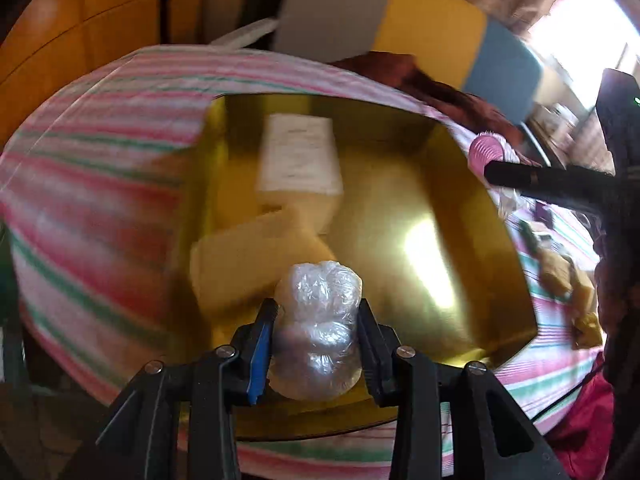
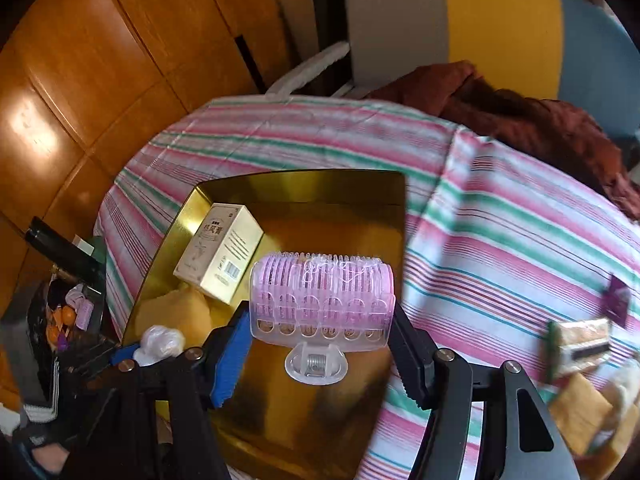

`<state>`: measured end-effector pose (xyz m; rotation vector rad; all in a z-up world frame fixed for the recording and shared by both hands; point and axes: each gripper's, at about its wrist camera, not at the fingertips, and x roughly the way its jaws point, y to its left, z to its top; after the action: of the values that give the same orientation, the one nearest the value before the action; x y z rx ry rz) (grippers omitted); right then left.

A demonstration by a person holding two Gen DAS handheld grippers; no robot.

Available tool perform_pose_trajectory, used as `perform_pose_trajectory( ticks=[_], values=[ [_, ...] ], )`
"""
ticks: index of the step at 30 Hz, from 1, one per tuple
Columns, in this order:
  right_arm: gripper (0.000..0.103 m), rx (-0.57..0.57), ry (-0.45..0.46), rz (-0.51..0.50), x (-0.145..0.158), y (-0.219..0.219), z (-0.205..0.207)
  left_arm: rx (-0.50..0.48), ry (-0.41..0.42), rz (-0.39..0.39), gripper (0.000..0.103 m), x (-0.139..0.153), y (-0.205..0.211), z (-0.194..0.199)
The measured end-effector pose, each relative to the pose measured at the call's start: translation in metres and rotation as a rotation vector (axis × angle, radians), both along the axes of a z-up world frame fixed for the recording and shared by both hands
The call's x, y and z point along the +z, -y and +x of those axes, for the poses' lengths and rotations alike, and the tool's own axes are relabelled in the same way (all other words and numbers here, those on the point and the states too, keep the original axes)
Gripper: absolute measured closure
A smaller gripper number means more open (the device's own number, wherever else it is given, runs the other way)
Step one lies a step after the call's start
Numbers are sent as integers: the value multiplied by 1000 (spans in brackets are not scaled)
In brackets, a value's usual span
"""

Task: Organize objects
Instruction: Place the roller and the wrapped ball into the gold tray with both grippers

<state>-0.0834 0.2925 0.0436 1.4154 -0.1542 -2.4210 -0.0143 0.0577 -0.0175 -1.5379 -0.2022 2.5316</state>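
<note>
Carrying step: left tongs [image 1: 316, 344] pinch a plastic-wrapped bundle [image 1: 318, 320], right tongs [image 2: 322, 344] pinch a pink hair roller [image 2: 322, 300], both above the gold tray [image 2: 304, 188]. Next move, likely: lower, then release beside the box [image 2: 220, 264].

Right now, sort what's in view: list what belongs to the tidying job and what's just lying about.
Part of the job:
- plastic-wrapped bundle, gripped in the left claw
- pink hair roller, gripped in the right claw
- gold tray, holding a white box and yellow packets

Lying about:
- brown cloth
- wooden cabinet
- colour-block cushion
</note>
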Motion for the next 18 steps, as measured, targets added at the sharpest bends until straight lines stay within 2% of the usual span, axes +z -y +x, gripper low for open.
perform_pose_trajectory(
  ticks=[4,6,9,13,18],
  values=[
    [33,-59,-16,-37,1,15,-26,22,-1,-5,60,-4,13,7],
    [0,-100,-43,-65,5,16,-35,23,-4,-20,56,-5,13,10],
    [0,-146,-72,-79,11,15,-37,34,-35,-24,54,1,13,17],
    [0,-128,-53,-73,8,11,-24,26,-116,-16,53,19,11,27],
    [0,-110,-37,-38,-3,8,6,19,-170,-10,52,34,6,30]
  ],
)
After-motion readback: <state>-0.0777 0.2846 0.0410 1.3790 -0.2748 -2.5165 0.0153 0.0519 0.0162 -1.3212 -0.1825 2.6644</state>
